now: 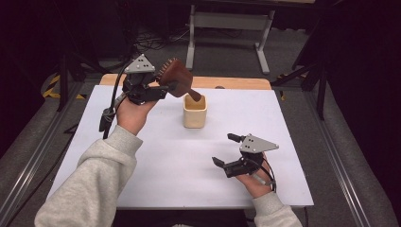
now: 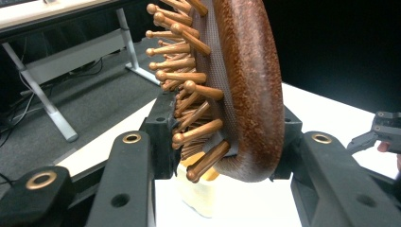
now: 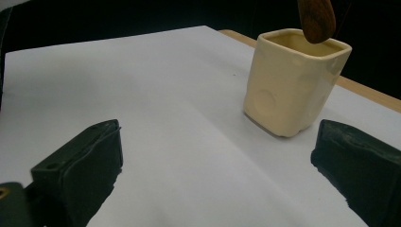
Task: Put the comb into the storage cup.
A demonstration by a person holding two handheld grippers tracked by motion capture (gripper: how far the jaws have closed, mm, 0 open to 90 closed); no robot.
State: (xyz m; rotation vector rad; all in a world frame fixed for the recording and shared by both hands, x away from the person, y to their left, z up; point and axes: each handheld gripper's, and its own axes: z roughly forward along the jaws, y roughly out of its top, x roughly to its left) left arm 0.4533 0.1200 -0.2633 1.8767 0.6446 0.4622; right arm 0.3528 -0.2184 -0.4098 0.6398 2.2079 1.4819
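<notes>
The left tool (image 1: 163,86) is clamped on the head of a brown wooden paddle hairbrush with peg bristles (image 1: 174,75), handle tip dipping into the cream square ceramic cup (image 1: 195,112) just below-right. Rigid, light, smooth; grip the head edges. The right tool (image 1: 222,149) stands open, empty.

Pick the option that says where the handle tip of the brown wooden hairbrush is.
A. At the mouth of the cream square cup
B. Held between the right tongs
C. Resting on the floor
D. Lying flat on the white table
A: the left tongs grip the brown wooden hairbrush by its head, and its handle slants down to the mouth of the cream square ceramic cup, seen too in the right gripper view.
</notes>
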